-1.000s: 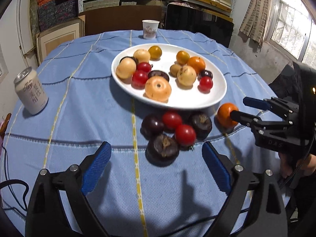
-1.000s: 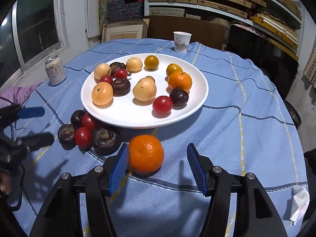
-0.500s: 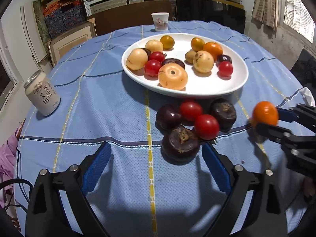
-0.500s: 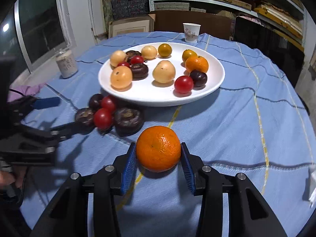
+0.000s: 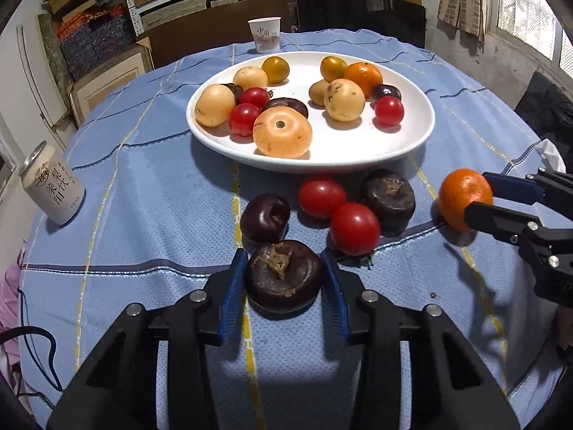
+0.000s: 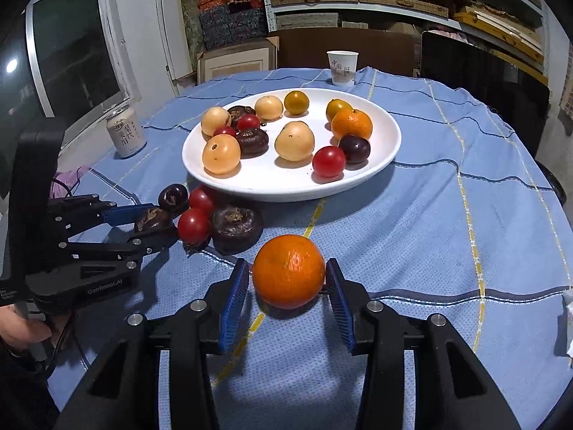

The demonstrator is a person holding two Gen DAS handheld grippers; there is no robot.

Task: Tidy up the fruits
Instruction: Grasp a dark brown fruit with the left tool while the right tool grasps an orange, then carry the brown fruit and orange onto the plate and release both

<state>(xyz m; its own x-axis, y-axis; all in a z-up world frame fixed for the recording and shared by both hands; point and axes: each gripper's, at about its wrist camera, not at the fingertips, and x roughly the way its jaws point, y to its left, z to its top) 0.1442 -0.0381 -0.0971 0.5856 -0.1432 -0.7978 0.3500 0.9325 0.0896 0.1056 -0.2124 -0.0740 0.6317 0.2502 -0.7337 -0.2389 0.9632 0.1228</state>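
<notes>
On the blue cloth a dark brown fruit [image 5: 283, 279] sits between the blue pads of my left gripper [image 5: 283, 254]. The jaws are closing and the pads touch its sides. My right gripper [image 6: 287, 263] is shut on an orange [image 6: 288, 272], which rests low over the cloth. The left wrist view shows that orange [image 5: 462, 193] at the right. A white plate [image 5: 322, 165] holds several yellow, red, orange and dark fruits. In front of it lie two red tomatoes [image 5: 354, 229] and two more dark fruits [image 5: 388, 197].
A drink can [image 5: 52, 186] stands at the table's left edge. A paper cup [image 5: 265, 36] stands behind the plate. A crumpled tissue [image 5: 548, 154] lies at the right edge. Shelves, boxes and a chair stand beyond the round table.
My left gripper came forward and down, and its wide jaws have closed in on the nearest dark fruit. My right gripper went from open around the orange to shut on it.
</notes>
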